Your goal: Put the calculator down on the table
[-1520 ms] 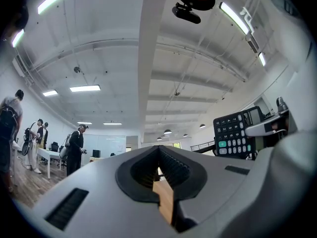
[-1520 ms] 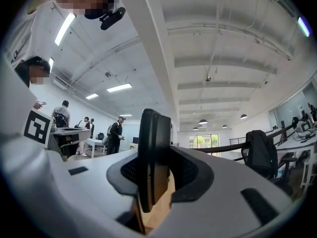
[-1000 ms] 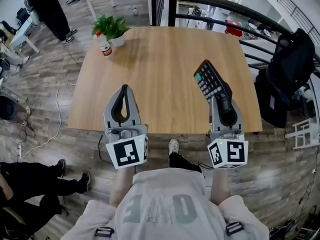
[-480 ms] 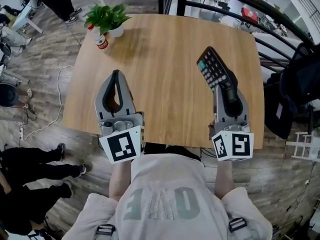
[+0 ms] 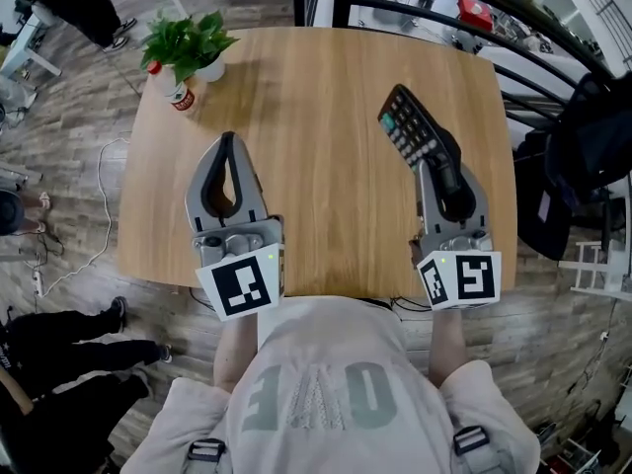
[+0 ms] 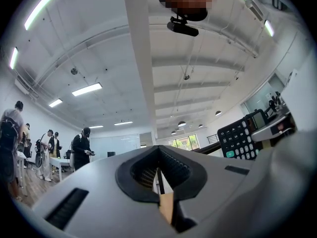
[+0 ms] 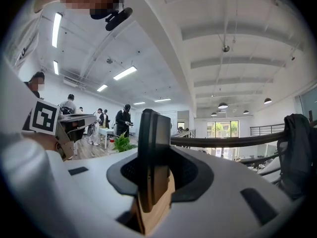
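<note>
We see both grippers held out over the near half of the wooden table [image 5: 316, 87].

The right gripper [image 5: 437, 166] has its jaws clamped on the calculator [image 5: 410, 136]. In the right gripper view the dark body stands edge-on between the pads [image 7: 153, 148], and both pads press its sides. The calculator sticks out past the jaw tips toward the far side and leans left. Its key face is turned up and left, and the keys also show from the left gripper view [image 6: 242, 135]. It sits over the right part of the table. We cannot tell whether its far end touches the top.

The left gripper [image 5: 229, 144] is empty. Its fingers meet at the tips, and the left gripper view shows only a thin slit between the jaws [image 6: 158, 175]. It is over the left near part of the table, well apart from the calculator.

Each gripper carries a marker cube at its near end, left [image 5: 240, 286] and right [image 5: 459, 279], just past the near table edge.

A potted plant [image 5: 188, 39] stands at the far left corner, with a red can [image 5: 178, 97] just beside it. A black railing [image 5: 444, 3] runs beyond the far right of the table. A dark jacket [image 5: 588, 131] hangs to the right of the table.
</note>
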`<state>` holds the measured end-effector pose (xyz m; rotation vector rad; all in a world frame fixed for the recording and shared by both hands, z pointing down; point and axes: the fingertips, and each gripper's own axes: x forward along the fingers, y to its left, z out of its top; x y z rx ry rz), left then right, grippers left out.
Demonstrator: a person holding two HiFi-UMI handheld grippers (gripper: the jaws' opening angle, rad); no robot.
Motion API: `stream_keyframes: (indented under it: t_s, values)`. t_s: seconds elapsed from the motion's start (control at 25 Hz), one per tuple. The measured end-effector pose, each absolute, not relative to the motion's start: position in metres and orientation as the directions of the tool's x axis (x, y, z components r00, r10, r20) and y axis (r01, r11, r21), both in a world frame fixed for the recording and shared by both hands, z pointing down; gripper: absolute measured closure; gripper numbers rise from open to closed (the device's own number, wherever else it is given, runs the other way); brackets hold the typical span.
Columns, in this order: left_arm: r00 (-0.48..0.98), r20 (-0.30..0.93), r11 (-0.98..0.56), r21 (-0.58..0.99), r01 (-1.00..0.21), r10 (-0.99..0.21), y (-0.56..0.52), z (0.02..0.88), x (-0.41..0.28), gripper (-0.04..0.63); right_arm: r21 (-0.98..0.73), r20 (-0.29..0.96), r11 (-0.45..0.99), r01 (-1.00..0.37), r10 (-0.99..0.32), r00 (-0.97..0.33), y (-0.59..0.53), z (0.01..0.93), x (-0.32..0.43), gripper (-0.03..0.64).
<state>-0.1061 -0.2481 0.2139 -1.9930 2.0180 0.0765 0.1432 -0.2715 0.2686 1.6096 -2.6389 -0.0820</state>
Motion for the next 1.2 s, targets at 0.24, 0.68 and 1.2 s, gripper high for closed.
stream_keyframes:
  t_s: [0.24, 0.68, 1.2]
  values:
    - [0.027, -0.237, 0.018, -0.186, -0.982, -0.971, -0.263, 0.217, -0.105, 0.586, 0.076, 0.063, 0.504, -0.860, -0.863, -0.500, -0.291, 0.269, 0.140, 0.495]
    - [0.010, -0.171, 0.025, -0.204, -0.979, -0.985, -0.276, 0.234, -0.118, 0.586, 0.219, 0.442, 0.852, -0.476, -0.522, -0.730, -0.348, 0.296, 0.092, 0.496]
    - [0.012, -0.041, -0.005, -0.179, -0.984, -0.999, -0.309, 0.281, -0.121, 0.586, -0.196, 0.833, 0.973, 0.118, 0.229, -0.503, -0.354, 0.420, 0.027, 0.495]
